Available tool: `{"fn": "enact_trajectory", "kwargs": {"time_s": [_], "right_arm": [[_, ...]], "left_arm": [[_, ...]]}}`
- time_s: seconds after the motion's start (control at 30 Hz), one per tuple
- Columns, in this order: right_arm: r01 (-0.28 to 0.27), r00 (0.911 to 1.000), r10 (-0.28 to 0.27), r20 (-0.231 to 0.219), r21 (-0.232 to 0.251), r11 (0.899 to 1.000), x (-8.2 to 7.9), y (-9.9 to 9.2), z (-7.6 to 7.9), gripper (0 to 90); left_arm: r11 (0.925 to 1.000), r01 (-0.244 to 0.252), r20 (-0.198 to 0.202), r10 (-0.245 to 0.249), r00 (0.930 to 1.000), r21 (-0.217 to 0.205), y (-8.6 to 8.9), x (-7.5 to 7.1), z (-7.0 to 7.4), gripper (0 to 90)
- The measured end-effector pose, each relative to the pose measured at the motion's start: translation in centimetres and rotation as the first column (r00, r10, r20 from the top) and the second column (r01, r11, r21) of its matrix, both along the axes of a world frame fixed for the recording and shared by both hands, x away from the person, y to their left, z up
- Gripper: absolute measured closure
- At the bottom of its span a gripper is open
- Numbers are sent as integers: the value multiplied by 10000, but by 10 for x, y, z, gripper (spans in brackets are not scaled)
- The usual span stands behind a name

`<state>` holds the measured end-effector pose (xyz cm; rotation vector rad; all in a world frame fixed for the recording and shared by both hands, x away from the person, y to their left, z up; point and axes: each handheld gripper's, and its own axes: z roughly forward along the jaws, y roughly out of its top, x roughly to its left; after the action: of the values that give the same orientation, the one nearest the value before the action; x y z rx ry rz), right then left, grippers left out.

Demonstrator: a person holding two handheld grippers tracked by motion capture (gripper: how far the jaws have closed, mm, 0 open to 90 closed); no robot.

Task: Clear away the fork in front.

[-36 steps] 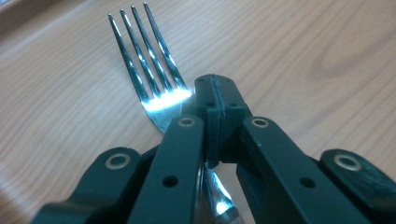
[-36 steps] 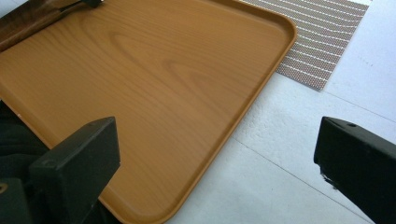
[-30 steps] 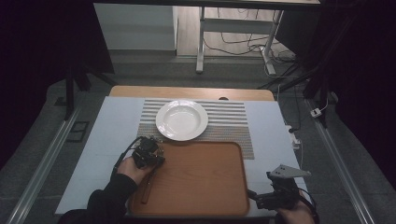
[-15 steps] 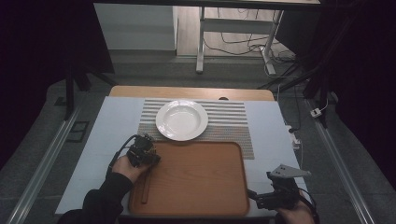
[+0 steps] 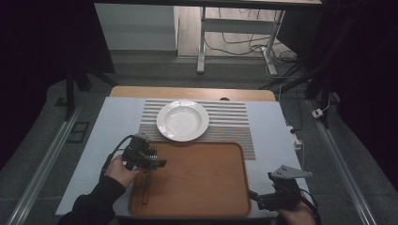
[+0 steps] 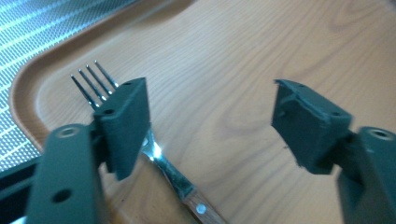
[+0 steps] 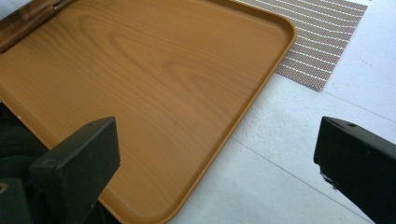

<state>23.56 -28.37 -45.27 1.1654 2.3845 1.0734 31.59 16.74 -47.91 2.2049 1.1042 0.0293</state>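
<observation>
Steel-tined fork (image 6: 154, 151) on woodgrain tray (image 6: 243, 70)

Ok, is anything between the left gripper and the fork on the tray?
Nothing visible is. The left gripper is open right over the fork, which lies bare on the wooden tray. The fork sits off to one side, partly under one of the fingers, not centred in the gap.

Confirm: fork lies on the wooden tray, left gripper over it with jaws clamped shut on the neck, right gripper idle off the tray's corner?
Not clamped. The left gripper view shows the left gripper with jaws wide apart; the fork lies loose on the tray, passing under one jaw. The rest holds: the right gripper sits open by the tray's near corner.
</observation>
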Motion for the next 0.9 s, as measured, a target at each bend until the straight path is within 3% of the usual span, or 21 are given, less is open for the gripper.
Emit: {"fn": "enact_trajectory", "kwargs": {"time_s": [0.1, 0.37, 0.67, 0.9], "right_arm": [[14, 10000, -14, -7, 10, 10000, 0, 0, 0, 7], [7, 10000, -7, -40, 10, 10000, 1, -1, 0, 8], [4, 10000, -4, -67, 30, 10000, 1, -1, 0, 8], [18, 10000, -18, -98, 27, 10000, 1, -1, 0, 8]], "left_arm": [[9998, 201, 335, -200, 9992, -37, 1, -7, 5, 195], [9983, 348, 757, -313, 9966, -466, 9, -26, 15, 93], [9967, 311, 864, -245, 9960, -756, 26, -48, 17, 42], [9934, -62, 908, 167, 9957, -1146, 44, -68, 14, 25]]}}
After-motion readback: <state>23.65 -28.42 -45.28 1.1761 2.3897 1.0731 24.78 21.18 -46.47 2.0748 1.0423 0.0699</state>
